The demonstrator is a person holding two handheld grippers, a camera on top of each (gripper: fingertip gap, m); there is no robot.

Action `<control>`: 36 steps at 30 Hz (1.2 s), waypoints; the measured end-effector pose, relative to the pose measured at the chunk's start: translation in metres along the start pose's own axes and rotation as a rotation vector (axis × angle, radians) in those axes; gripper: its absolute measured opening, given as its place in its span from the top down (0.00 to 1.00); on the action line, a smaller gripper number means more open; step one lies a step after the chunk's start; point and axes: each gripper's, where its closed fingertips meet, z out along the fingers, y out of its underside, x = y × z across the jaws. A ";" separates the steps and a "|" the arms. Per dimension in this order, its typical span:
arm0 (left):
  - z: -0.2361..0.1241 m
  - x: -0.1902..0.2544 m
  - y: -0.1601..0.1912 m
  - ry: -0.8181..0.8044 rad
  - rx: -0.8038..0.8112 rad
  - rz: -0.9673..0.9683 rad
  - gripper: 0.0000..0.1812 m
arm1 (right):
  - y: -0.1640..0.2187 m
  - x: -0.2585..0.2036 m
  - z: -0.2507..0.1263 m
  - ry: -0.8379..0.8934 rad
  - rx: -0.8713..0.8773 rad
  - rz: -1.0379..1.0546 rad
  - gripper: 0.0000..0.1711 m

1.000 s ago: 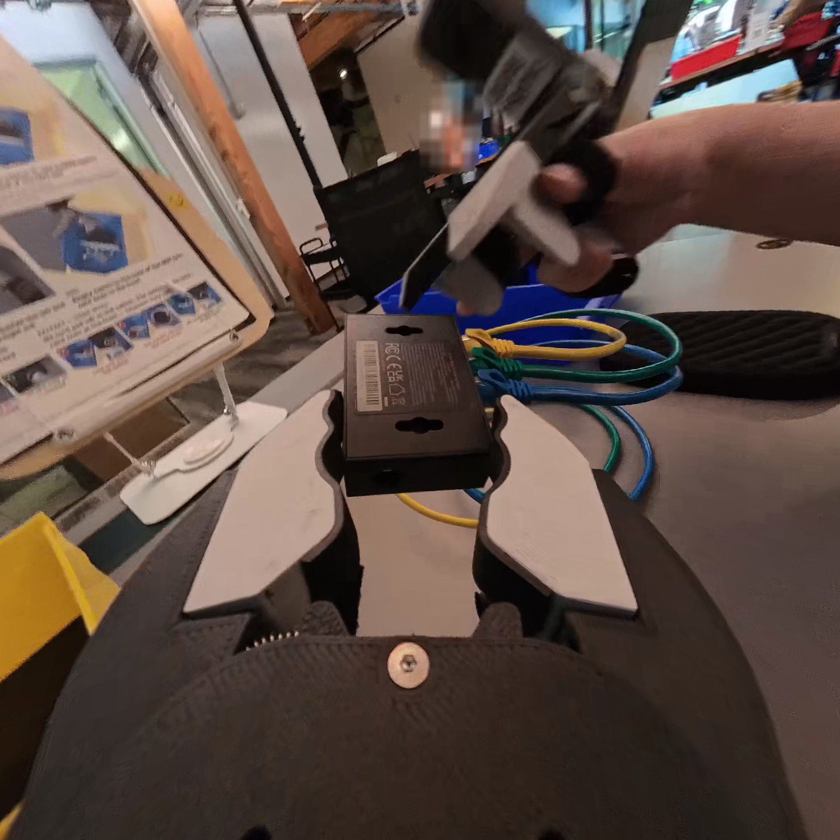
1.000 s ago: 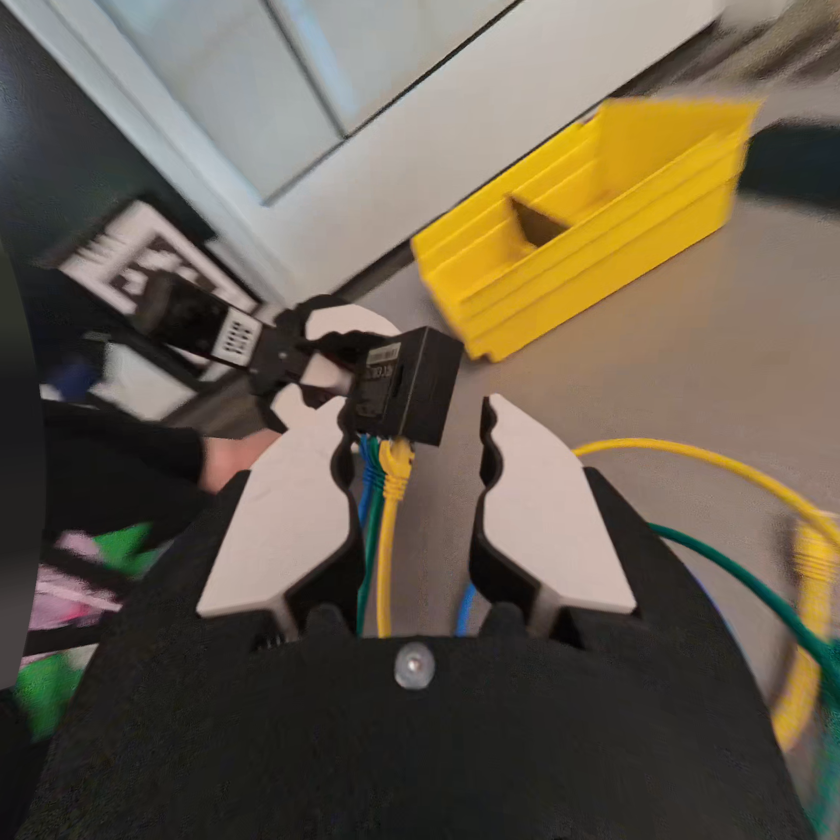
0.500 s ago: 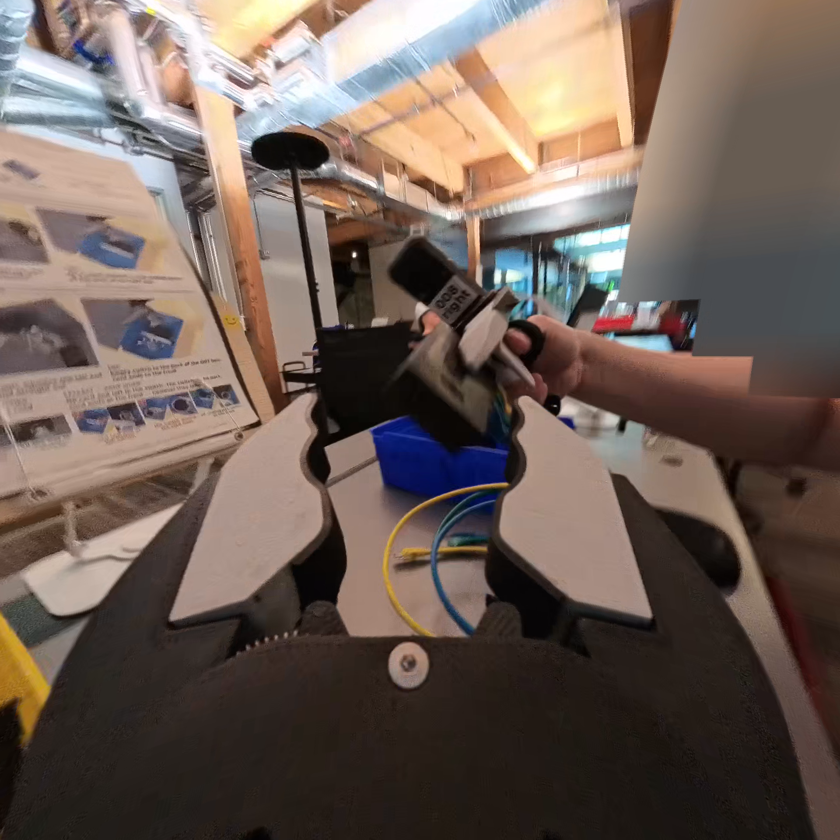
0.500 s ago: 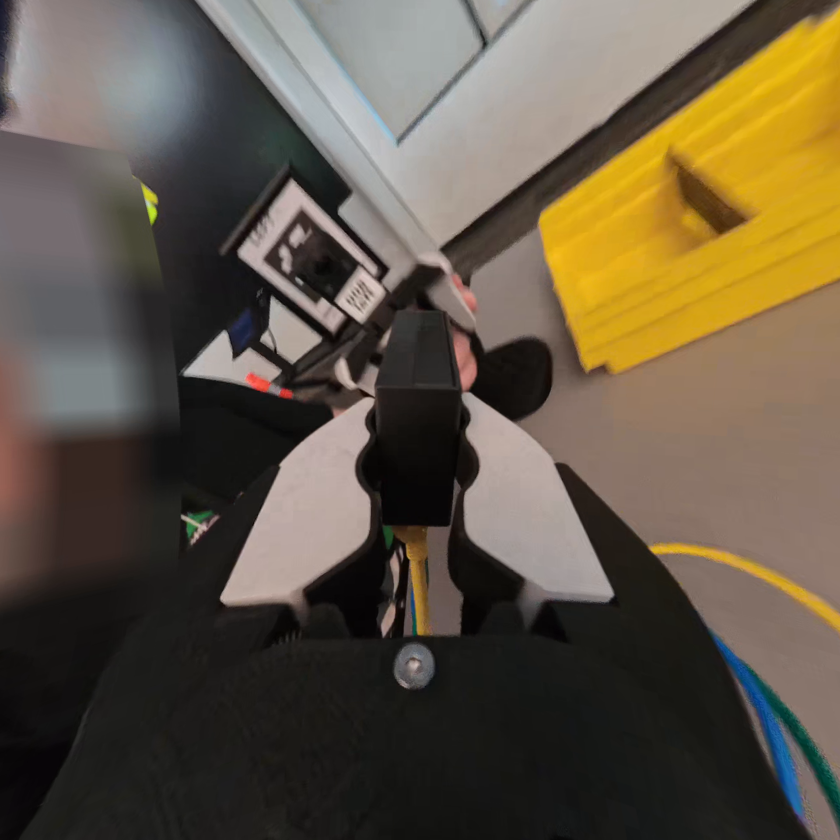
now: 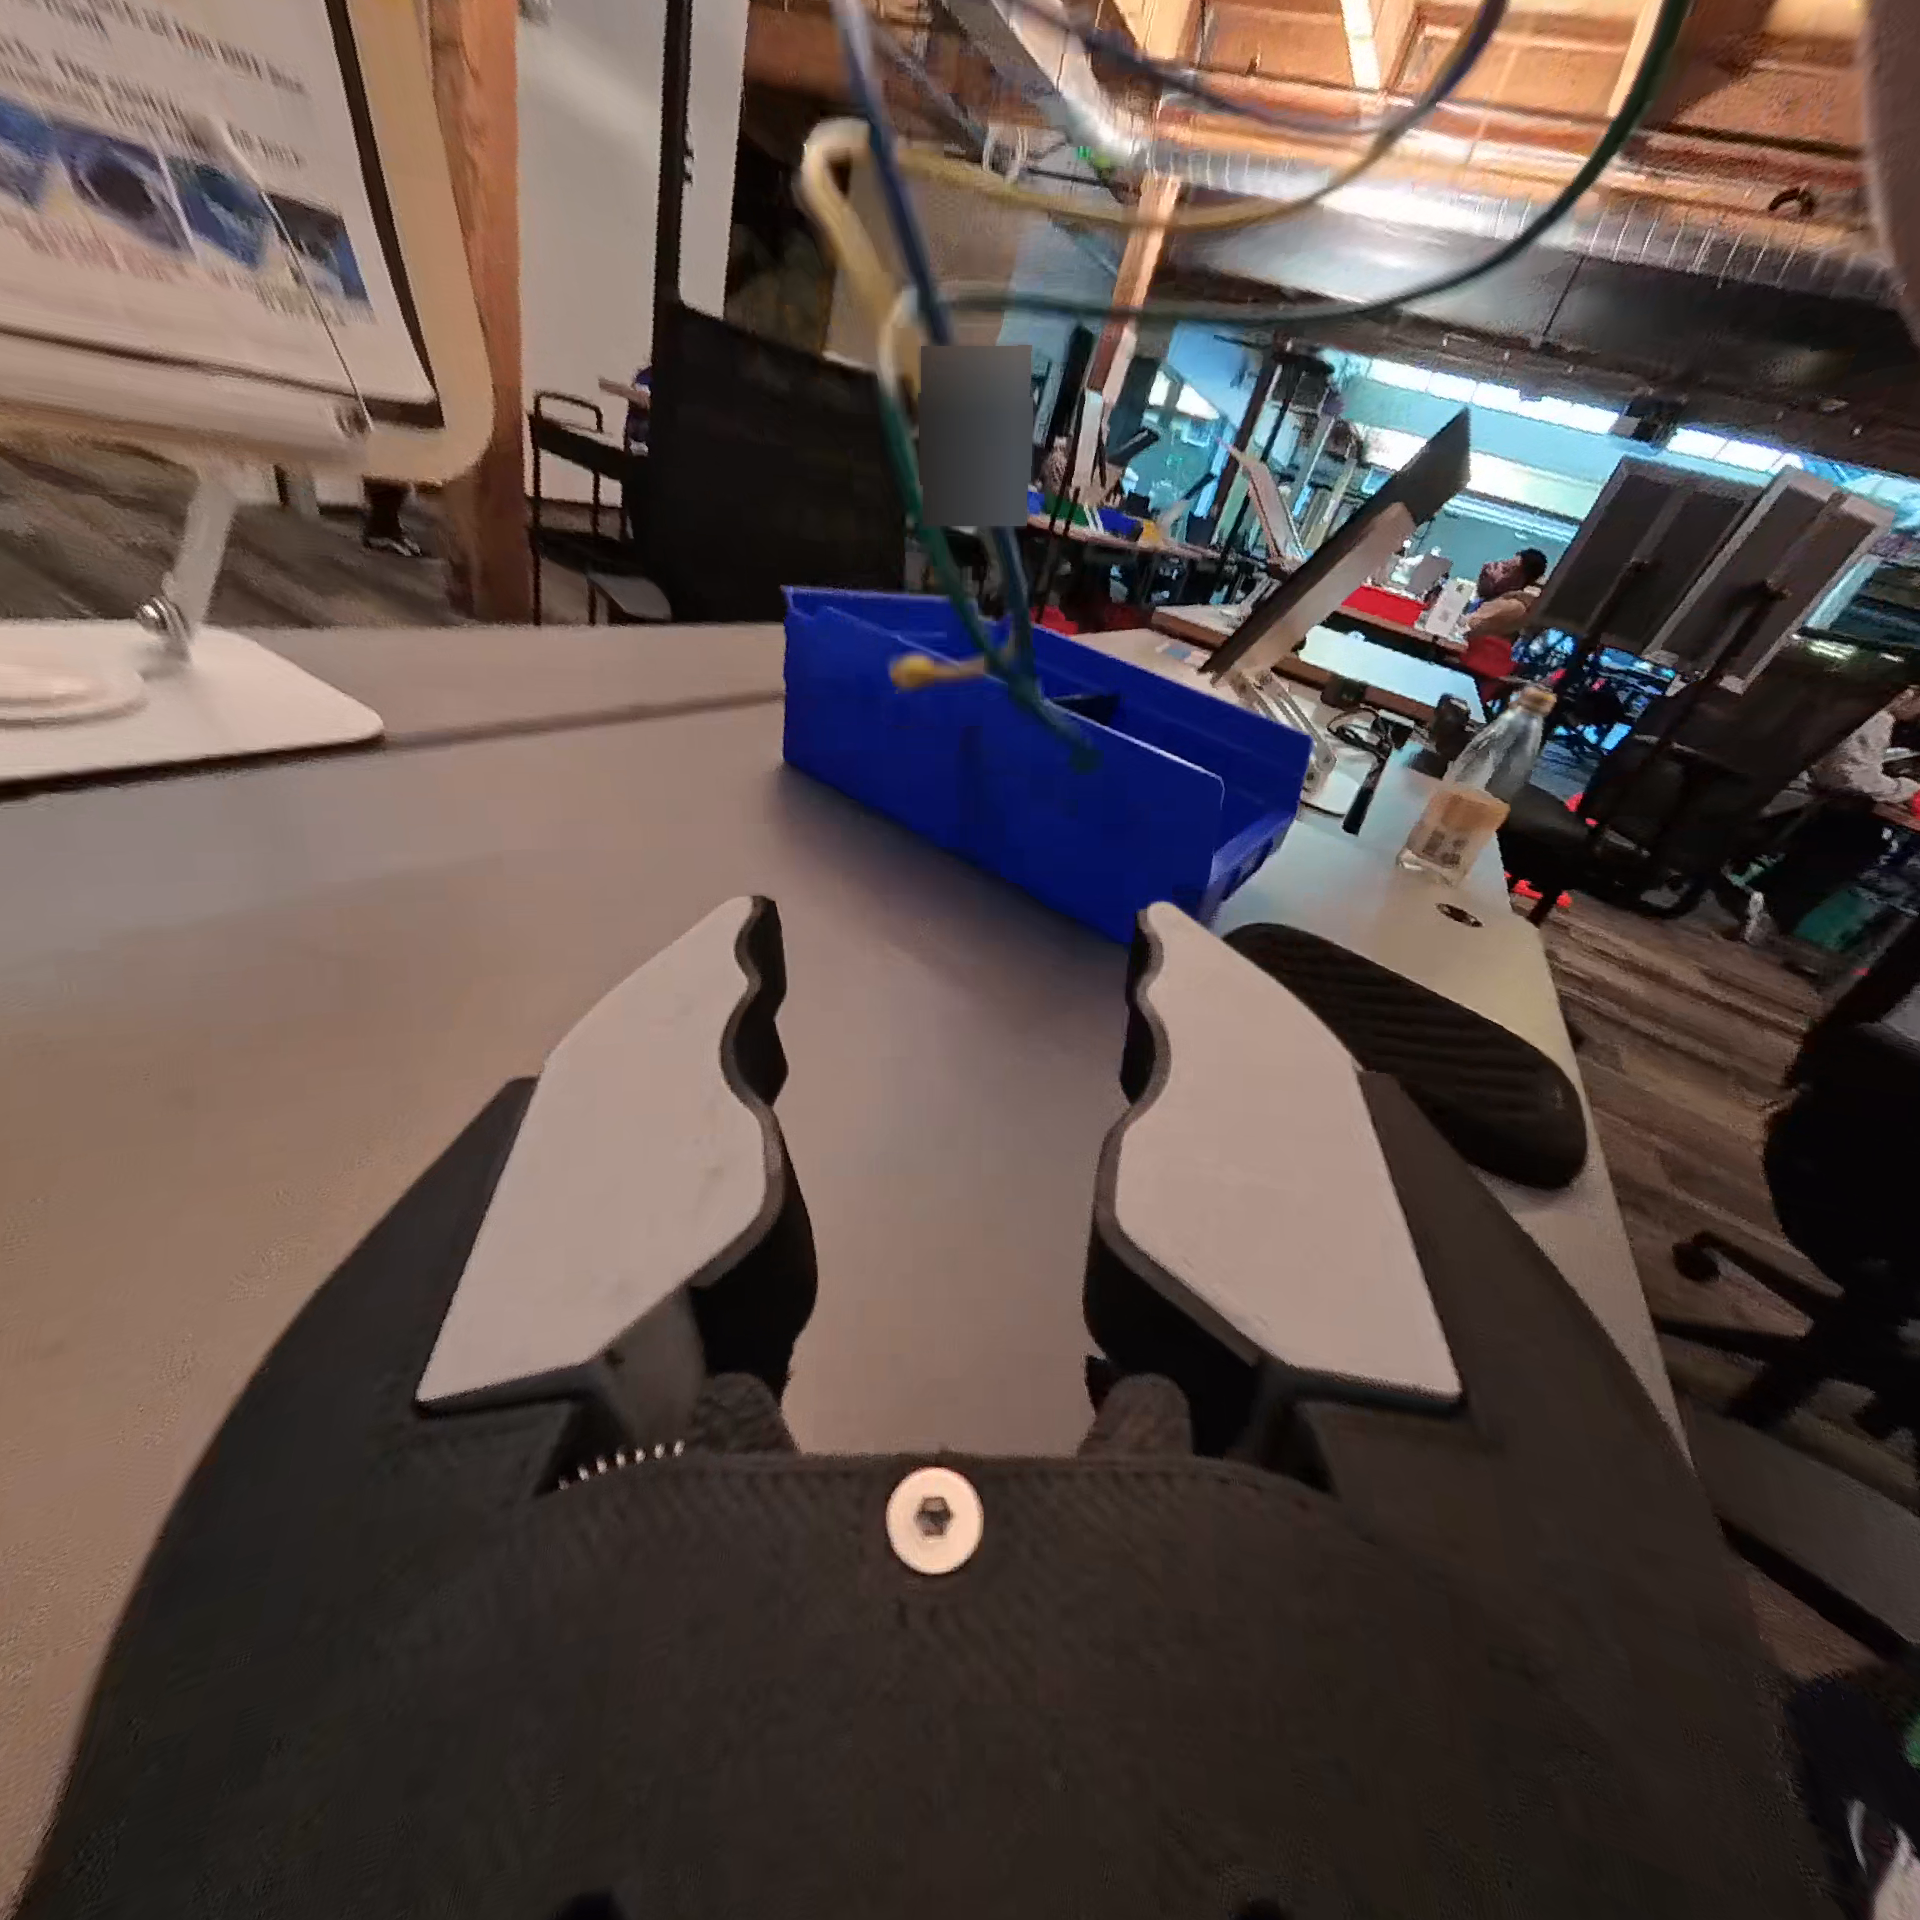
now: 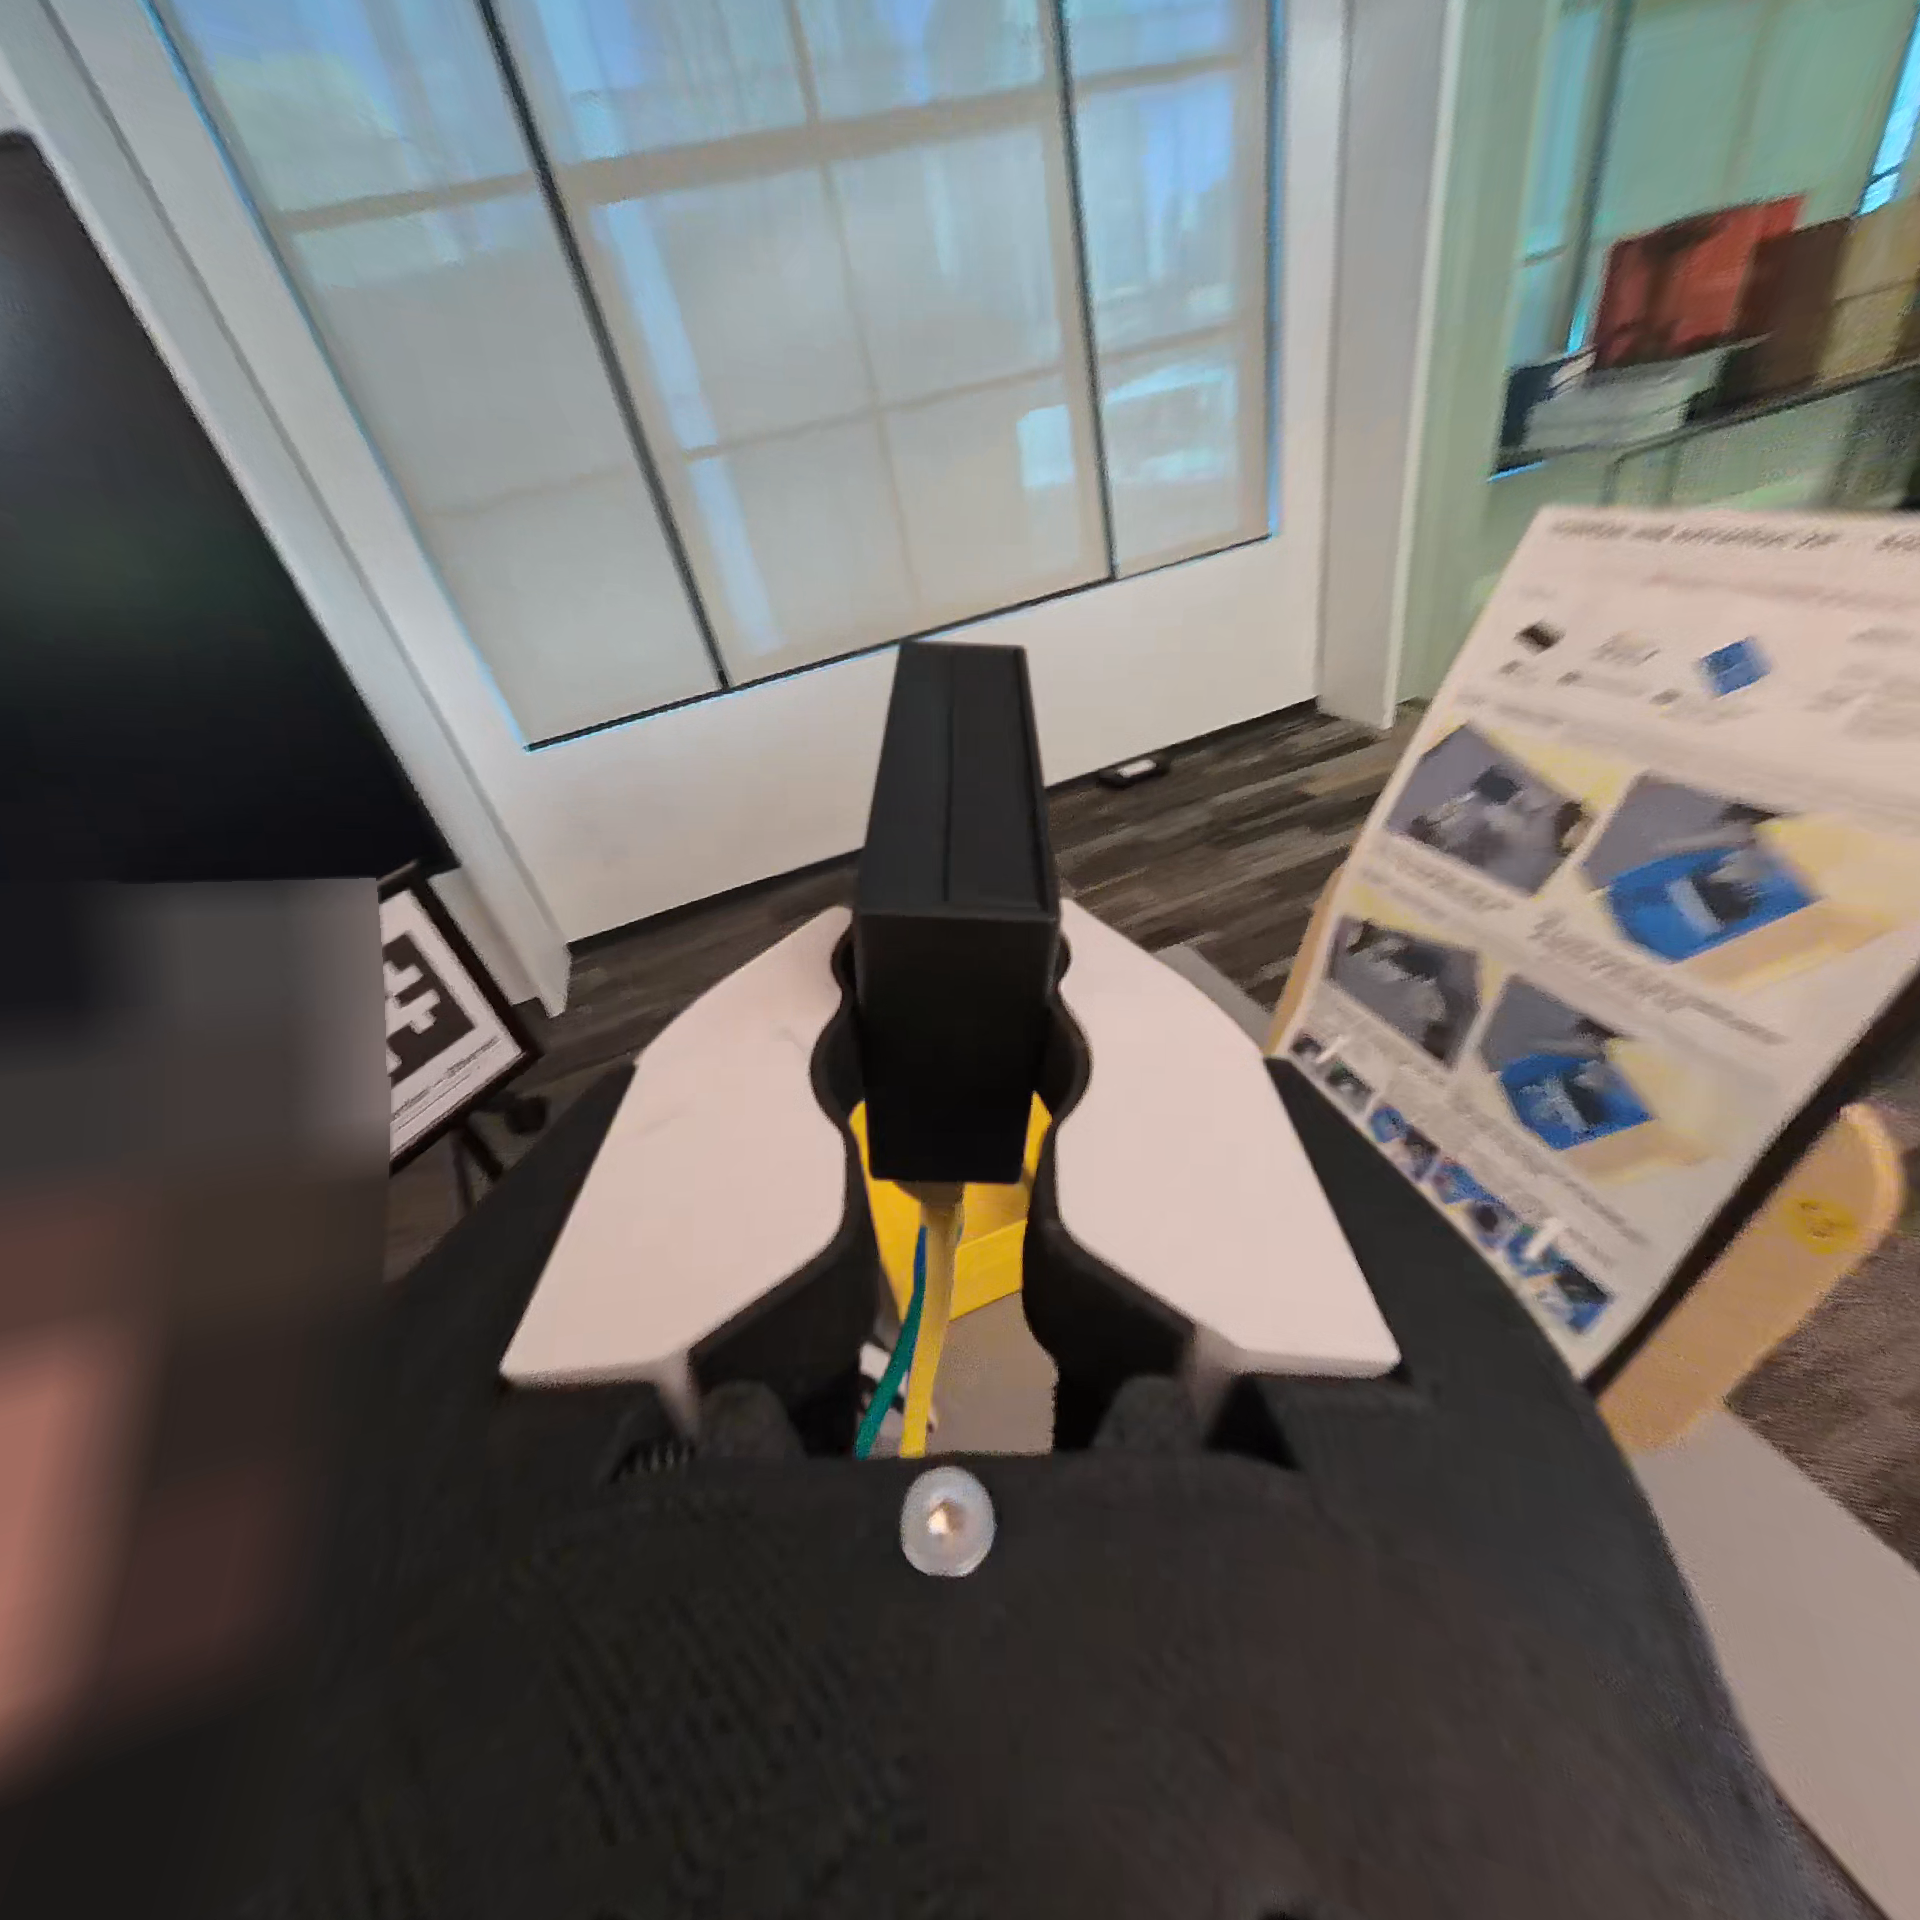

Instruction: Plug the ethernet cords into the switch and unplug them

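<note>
My right gripper (image 6: 954, 935) is shut on the black switch (image 6: 954, 894) and holds it on edge, high above the table. Yellow (image 6: 935, 1299) and green (image 6: 885, 1371) ethernet cords hang from its near end, a blue one behind them. In the left wrist view the cords (image 5: 914, 416) dangle from above the frame, and their loose ends (image 5: 1023, 675) hang over the blue bin (image 5: 1018, 790). My left gripper (image 5: 951, 914) is open and empty, low over the grey table (image 5: 312, 987), short of the blue bin.
A black textured pad (image 5: 1434, 1060) lies right of my left gripper. An instruction board on a white stand (image 5: 156, 686) is at the table's left; it also shows in the right wrist view (image 6: 1621, 987). A yellow bin (image 6: 977, 1247) lies below the switch. A bottle (image 5: 1465, 800) stands behind the blue bin. About 50 centimeters separates my left fingertips from my right.
My left gripper let go of the switch and dropped low over the table. My right gripper closed on the switch and raised it, pulling the cords up off the table.
</note>
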 end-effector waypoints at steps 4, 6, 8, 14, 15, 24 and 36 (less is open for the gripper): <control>0.003 -0.004 0.007 0.000 -0.022 -0.025 0.66 | -0.045 0.024 -0.023 0.096 0.054 -0.012 0.82; 0.004 -0.006 0.010 0.000 -0.036 -0.032 0.67 | -0.064 0.035 -0.033 0.125 0.092 -0.019 0.82; 0.005 -0.006 0.013 0.008 -0.045 -0.049 0.67 | -0.077 0.049 -0.043 0.169 0.115 -0.023 0.82; 0.009 -0.004 0.020 0.019 -0.078 -0.030 0.68 | -0.068 0.114 -0.066 0.366 0.037 -0.024 0.82; 0.010 -0.003 0.021 0.019 -0.083 -0.025 0.68 | -0.063 0.123 -0.070 0.391 0.025 -0.020 0.82; 0.016 0.001 0.032 0.037 -0.130 -0.011 0.69 | -0.041 0.167 -0.079 0.431 -0.003 -0.011 0.82; 0.014 0.003 0.027 0.047 -0.115 -0.013 0.69 | -0.013 0.195 -0.068 0.349 -0.002 0.012 0.82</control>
